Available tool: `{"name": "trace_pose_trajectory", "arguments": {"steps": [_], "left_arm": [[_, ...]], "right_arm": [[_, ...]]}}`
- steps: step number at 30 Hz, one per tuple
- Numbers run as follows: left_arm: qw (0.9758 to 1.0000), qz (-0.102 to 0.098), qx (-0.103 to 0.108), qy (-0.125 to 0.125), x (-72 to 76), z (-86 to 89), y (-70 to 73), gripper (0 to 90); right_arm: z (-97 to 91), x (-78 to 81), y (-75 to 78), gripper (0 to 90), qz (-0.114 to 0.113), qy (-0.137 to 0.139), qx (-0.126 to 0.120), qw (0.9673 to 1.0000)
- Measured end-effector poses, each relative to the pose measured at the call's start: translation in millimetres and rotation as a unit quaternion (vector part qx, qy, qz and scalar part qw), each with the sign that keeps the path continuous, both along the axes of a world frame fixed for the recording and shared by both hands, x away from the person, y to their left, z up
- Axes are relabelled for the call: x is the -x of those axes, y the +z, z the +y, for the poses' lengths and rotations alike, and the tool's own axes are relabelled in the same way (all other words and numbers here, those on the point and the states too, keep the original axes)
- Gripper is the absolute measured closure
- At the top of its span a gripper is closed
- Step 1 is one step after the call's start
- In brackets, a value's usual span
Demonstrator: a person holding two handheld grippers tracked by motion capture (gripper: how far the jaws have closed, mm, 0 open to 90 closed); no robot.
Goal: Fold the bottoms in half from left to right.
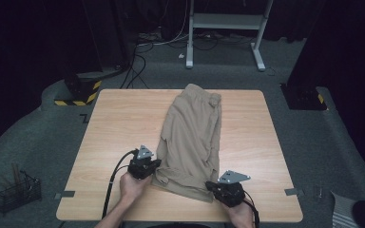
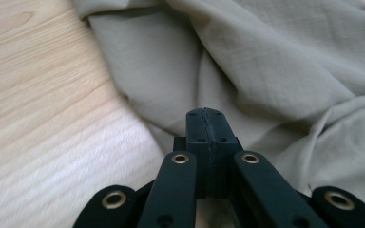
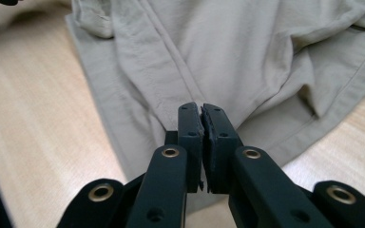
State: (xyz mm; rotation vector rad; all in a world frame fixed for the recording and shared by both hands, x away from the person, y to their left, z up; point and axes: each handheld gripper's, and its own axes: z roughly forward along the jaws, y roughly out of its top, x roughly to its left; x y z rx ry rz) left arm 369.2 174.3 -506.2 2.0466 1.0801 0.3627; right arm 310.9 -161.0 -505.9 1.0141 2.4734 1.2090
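A pair of khaki shorts (image 1: 193,133) lies lengthwise on the wooden table (image 1: 119,123), waistband at the far end and leg hems near me. My left gripper (image 1: 145,166) is at the near left corner of the hem. Its jaws are pressed together and the cloth's (image 2: 266,61) creases run into the left gripper's tips (image 2: 204,114). My right gripper (image 1: 227,189) is at the near right corner. Its jaws are closed to a thin slit at the right gripper's tips (image 3: 200,110), and a seam of the fabric (image 3: 228,52) leads straight into them.
A wire basket (image 1: 16,192) with sticks stands on the floor at the left. White desk legs (image 1: 259,42) and cables (image 1: 138,61) lie beyond the table. Bare wood flanks the shorts on both sides.
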Motion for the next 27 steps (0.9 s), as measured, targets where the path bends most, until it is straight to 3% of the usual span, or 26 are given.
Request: {"name": "trace_pose_trajectory", "arguments": {"steps": [3,6,8,11,15,17,22,25,27], "left_arm": [[0.9999,-0.003,0.016,0.004,4.7,8.2,5.8,88.8],[0.9994,0.004,0.034,0.008,5.2,11.2,10.0,75.8],[0.9995,0.004,0.031,-0.002,6.9,8.1,10.2,67.4],[0.9996,0.016,0.018,-0.018,12.5,-0.6,6.7,56.1],[0.9992,0.016,-0.027,-0.027,23.0,-7.5,0.1,43.2],[0.9991,0.020,-0.027,-0.028,25.2,-6.4,-1.7,41.1],[0.9990,0.025,-0.019,-0.031,23.9,-3.4,0.9,42.9],[0.9987,0.015,-0.029,-0.039,28.4,-5.6,0.8,61.0],[0.9989,0.016,-0.023,-0.039,30.4,-4.7,0.4,73.2]], "right_arm": [[-4.5,-1.8,8.2,76.4,-0.008,-0.015,-0.022,0.9996],[-8.8,-11.5,16.8,70.1,-0.014,-0.048,-0.052,0.9974],[-8.0,-21.5,18.0,67.7,-0.015,-0.075,-0.046,0.9960],[-2.2,-37.1,13.5,65.9,0.000,-0.102,-0.028,0.9944],[9.0,-49.0,5.1,65.1,0.015,-0.105,0.000,0.9943],[13.5,-52.5,2.2,69.0,0.024,-0.103,0.010,0.9944],[17.4,-55.8,2.4,88.4,0.020,-0.089,0.025,0.9955],[12.8,-53.7,10.6,89.4,0.005,-0.094,0.016,0.9954],[8.6,-52.2,18.0,89.6,-0.008,-0.102,0.011,0.9947]]}}
